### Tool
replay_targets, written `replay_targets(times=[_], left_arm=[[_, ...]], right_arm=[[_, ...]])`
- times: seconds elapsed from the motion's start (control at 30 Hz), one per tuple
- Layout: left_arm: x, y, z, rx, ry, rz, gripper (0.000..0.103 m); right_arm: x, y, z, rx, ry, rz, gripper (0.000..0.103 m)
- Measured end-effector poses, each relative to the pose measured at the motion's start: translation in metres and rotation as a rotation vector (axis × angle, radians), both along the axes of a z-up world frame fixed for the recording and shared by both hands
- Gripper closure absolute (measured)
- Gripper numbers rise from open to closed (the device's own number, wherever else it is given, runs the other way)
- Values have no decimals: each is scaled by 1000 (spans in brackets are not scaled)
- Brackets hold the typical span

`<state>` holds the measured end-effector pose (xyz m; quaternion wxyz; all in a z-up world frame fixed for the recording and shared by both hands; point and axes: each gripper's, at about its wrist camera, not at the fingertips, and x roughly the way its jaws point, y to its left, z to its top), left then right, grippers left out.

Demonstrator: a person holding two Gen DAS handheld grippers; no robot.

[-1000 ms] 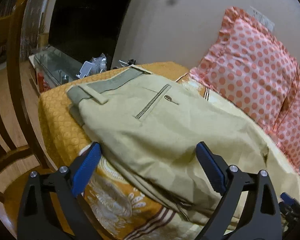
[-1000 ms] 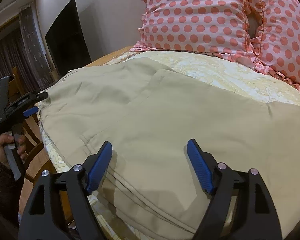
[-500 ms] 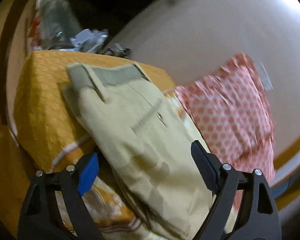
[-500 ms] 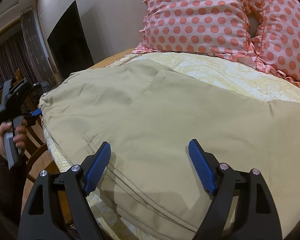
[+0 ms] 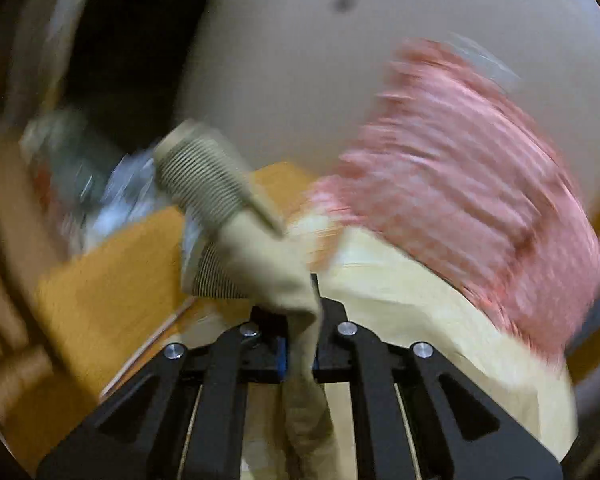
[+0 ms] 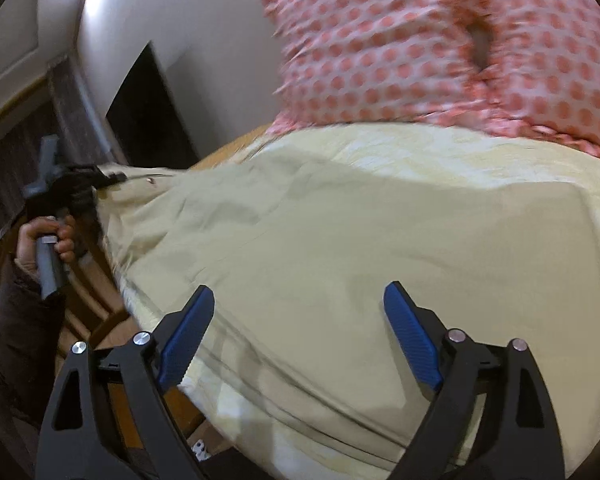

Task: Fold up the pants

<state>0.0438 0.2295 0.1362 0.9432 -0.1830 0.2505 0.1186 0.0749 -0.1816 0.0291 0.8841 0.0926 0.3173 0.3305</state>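
Observation:
Beige pants (image 6: pixel 340 248) lie spread across the bed. My left gripper (image 5: pixel 300 354) is shut on the waist end of the pants (image 5: pixel 260 256), and the fabric rises bunched from between its jaws; the view is blurred. In the right wrist view the left gripper (image 6: pixel 80 184) shows at the far left, at the pants' waist edge. My right gripper (image 6: pixel 296 336) is open and empty, its blue pads (image 6: pixel 410 336) hovering just above the near edge of the pants.
Pink polka-dot pillows (image 6: pixel 440 48) lean against the wall behind the bed. An orange bedspread (image 5: pixel 112 272) covers the bed's left end. A dark TV (image 6: pixel 148 116) stands at the left. A wooden chair (image 6: pixel 100 308) sits beside the bed.
My left gripper has moved in onto the pants' waist and shut on it, lifting the fabric. My right gripper stays open and has tilted slightly.

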Motion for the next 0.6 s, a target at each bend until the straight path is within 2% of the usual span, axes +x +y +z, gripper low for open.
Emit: replay_targets(times=[0.07, 0.1, 0.17, 0.23, 0.27, 0.3, 0.37, 0.43, 0.47, 0.53, 0.6], left_arm=[[14, -53, 19, 98, -22, -138, 96], [20, -91, 26, 147, -38, -243, 96], [26, -152, 25, 199, -52, -423, 95], [26, -222, 4, 220, -29, -644, 95], [25, -242, -8, 220, -12, -708, 95], [24, -271, -28, 222, 26, -799, 94], [21, -316, -75, 235, 142, -923, 95], [18, -333, -102, 243, 195, -954, 94], [15, -336, -109, 267, 188, -939, 94], [8, -339, -104, 301, 143, -905, 94], [5, -343, -91, 286, 98, -876, 94]], right_arm=[[2, -30, 4, 77, 11, -74, 14], [3, -47, 6, 124, 19, -118, 14], [5, -90, 8, 232, 44, -243, 14], [5, -123, 6, 300, 71, -342, 14], [4, -140, 4, 340, 91, -388, 14], [4, -151, 2, 366, 104, -412, 14], [4, -173, -6, 427, 153, -457, 14], [6, -184, -10, 455, 191, -462, 14], [8, -186, -11, 464, 202, -454, 14], [15, -185, -11, 474, 222, -421, 14], [26, -178, -10, 448, 237, -390, 14]])
